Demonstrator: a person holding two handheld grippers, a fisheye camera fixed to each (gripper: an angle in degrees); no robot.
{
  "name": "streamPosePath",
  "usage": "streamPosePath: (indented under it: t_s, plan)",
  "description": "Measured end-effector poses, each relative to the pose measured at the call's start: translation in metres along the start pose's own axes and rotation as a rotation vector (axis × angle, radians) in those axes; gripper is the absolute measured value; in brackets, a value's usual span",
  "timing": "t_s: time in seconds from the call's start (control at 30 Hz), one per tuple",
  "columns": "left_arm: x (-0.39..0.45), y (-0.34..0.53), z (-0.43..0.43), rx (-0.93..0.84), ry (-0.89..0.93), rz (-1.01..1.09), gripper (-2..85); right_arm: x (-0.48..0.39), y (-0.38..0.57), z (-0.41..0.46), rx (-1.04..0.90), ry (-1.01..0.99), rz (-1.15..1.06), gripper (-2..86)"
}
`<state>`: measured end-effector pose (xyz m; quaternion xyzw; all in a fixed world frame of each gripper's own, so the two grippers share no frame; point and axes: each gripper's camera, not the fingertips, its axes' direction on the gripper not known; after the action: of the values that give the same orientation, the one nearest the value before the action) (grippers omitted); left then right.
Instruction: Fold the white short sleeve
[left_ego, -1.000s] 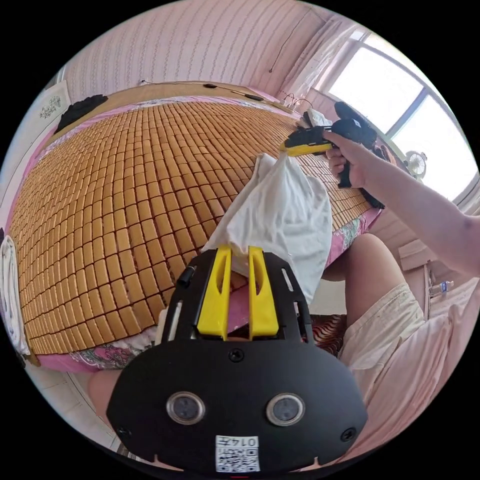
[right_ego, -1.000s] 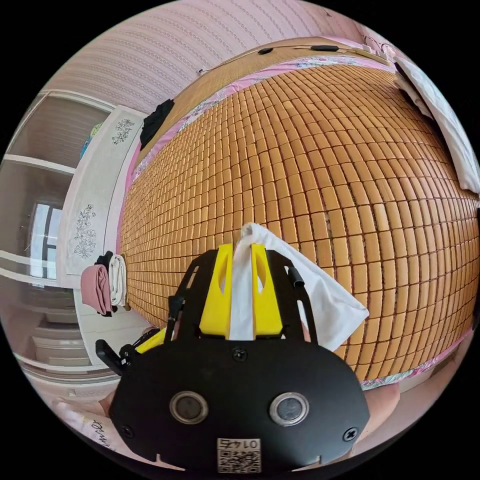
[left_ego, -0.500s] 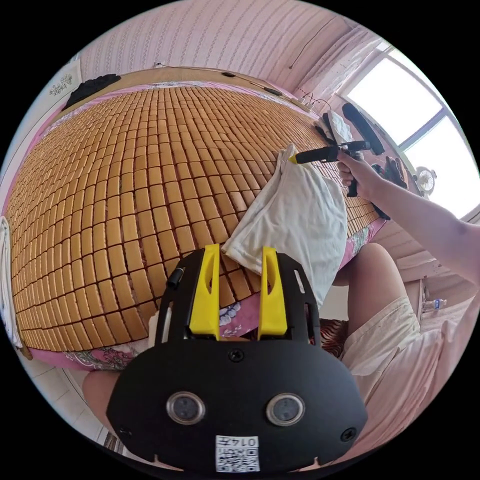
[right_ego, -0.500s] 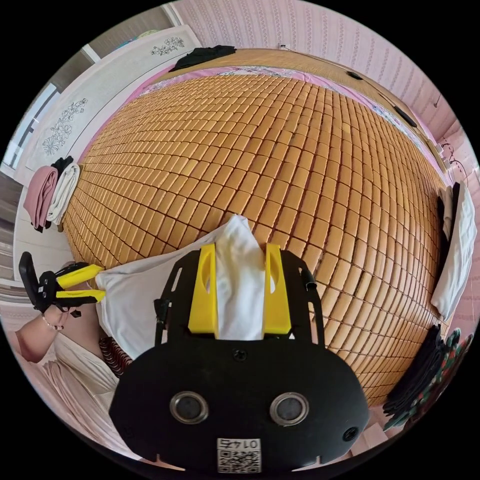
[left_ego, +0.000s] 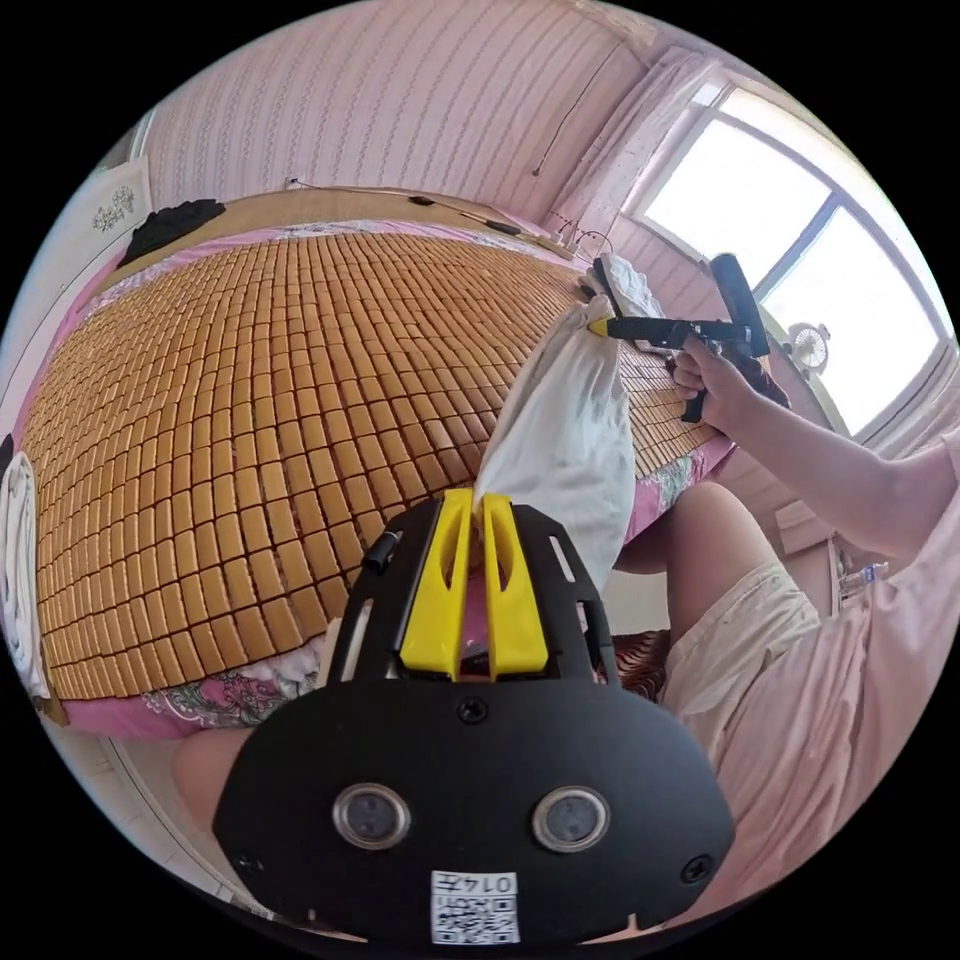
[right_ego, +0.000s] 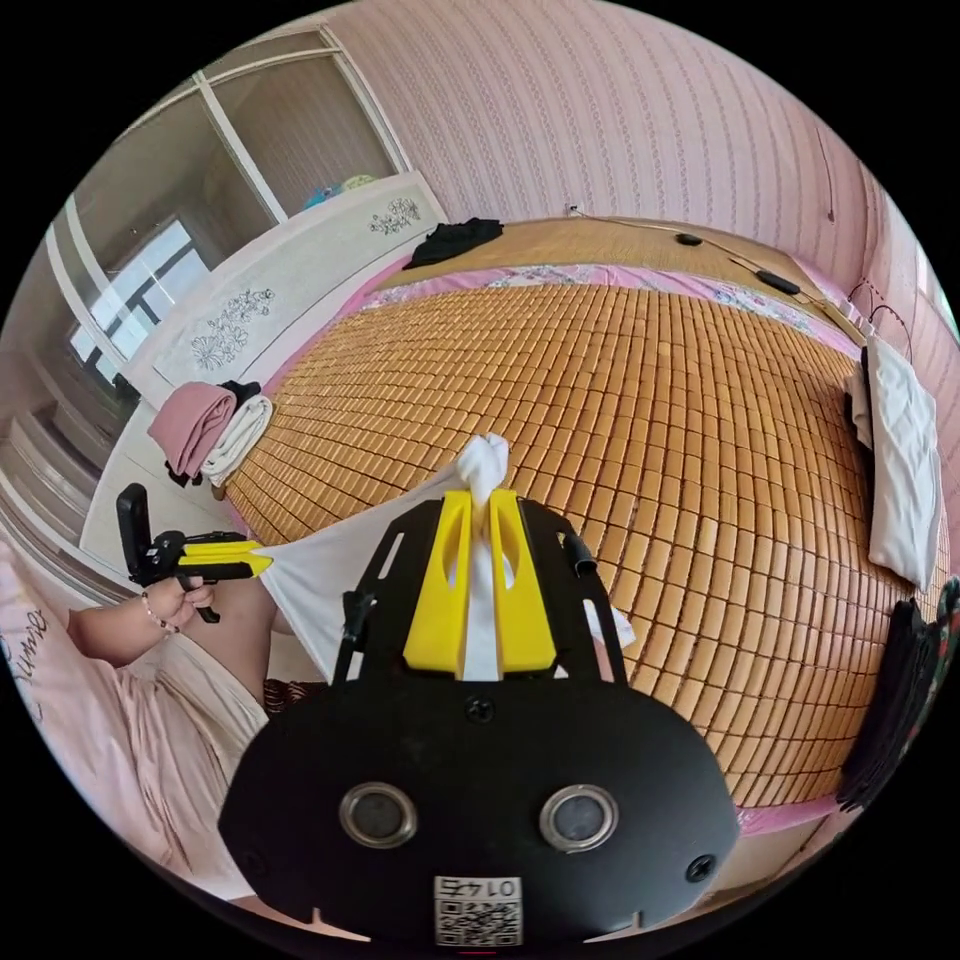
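We hold the white shirt (left_ego: 575, 430) up off the bed, stretched between our two grippers above the near edge of the bamboo mat (left_ego: 270, 400). In the left gripper view, the left gripper (left_ego: 474, 500) has its yellow jaws drawn close together, clamped on one corner of the shirt, and the cloth rises from there to the right gripper (left_ego: 603, 327), which pinches the other end while a hand (left_ego: 712, 378) grips its black handle. The shirt hangs in a loose fold between the two, its lower part drooping past the pink flowered bedsheet (left_ego: 210, 695) toward our knee.

In the right gripper view, the right gripper (right_ego: 480, 500) is closed on a bunch of white cloth that pokes out as a small knot (right_ego: 484, 462) above the jaw tips. The shirt (right_ego: 330, 570) runs leftward from it to the left gripper (right_ego: 258, 562), whose yellow jaws meet on the fabric's far corner.

On the mat's far side, folded pink and white towels (right_ego: 210, 435) sit by the bed's edge, a dark garment (right_ego: 455, 238) lies near the headboard, and a white cloth (right_ego: 900, 460) rests at the right edge. A window (left_ego: 800, 240) glows bright behind the right hand.
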<state>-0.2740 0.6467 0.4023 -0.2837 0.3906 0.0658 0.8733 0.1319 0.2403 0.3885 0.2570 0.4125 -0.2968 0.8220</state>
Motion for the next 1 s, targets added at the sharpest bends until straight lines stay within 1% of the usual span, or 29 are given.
streamPosePath:
  t_s: [0.07, 0.13, 0.27, 0.4, 0.5, 0.6, 0.67, 0.7, 0.83, 0.87, 0.9, 0.93, 0.97, 1.0]
  plan:
    - [0.016, 0.015, -0.037, 0.059, -0.006, 0.052, -0.8, -0.023, 0.009, -0.039, 0.099, -0.043, -0.019, 1.6]
    - [0.027, 0.028, -0.066, 0.121, -0.021, 0.083, -0.7, -0.042, 0.009, -0.062, 0.155, -0.058, -0.043, 1.5]
    - [0.041, 0.061, -0.132, 0.276, -0.071, 0.077, -0.8, -0.094, -0.008, -0.099, 0.269, -0.132, -0.159, 1.4]
    - [0.041, 0.09, -0.188, 0.409, -0.162, 0.029, -0.8, -0.151, -0.039, -0.11, 0.332, -0.204, -0.298, 1.6]
    - [0.036, 0.114, -0.235, 0.515, -0.273, -0.017, -0.8, -0.204, -0.072, -0.106, 0.347, -0.267, -0.422, 1.8]
    - [0.022, 0.139, -0.282, 0.607, -0.386, -0.081, -0.8, -0.264, -0.113, -0.091, 0.343, -0.354, -0.532, 1.9]
    - [0.004, 0.158, -0.316, 0.67, -0.467, -0.155, -0.8, -0.321, -0.147, -0.075, 0.335, -0.389, -0.642, 1.9]
    - [-0.001, 0.162, -0.325, 0.685, -0.488, -0.173, -0.7, -0.337, -0.156, -0.07, 0.33, -0.393, -0.669, 2.0]
    - [-0.044, 0.183, -0.382, 0.739, -0.662, -0.275, -0.2, -0.454, -0.234, -0.023, 0.261, -0.449, -0.811, 2.3]
    - [-0.061, 0.184, -0.397, 0.745, -0.738, -0.308, 0.3, -0.491, -0.261, -0.002, 0.225, -0.447, -0.824, 2.9]
    - [-0.071, 0.183, -0.404, 0.743, -0.776, -0.322, 0.6, -0.511, -0.275, 0.01, 0.196, -0.44, -0.824, 3.2]
    - [-0.097, 0.18, -0.417, 0.722, -0.842, -0.357, 2.2, -0.548, -0.302, 0.039, 0.132, -0.428, -0.809, 4.8]
    - [-0.129, 0.178, -0.427, 0.684, -0.879, -0.433, 4.3, -0.579, -0.325, 0.073, 0.054, -0.413, -0.762, 6.4]
    - [-0.147, 0.178, -0.431, 0.669, -0.892, -0.486, 5.6, -0.592, -0.334, 0.092, -0.002, -0.391, -0.736, 7.4]
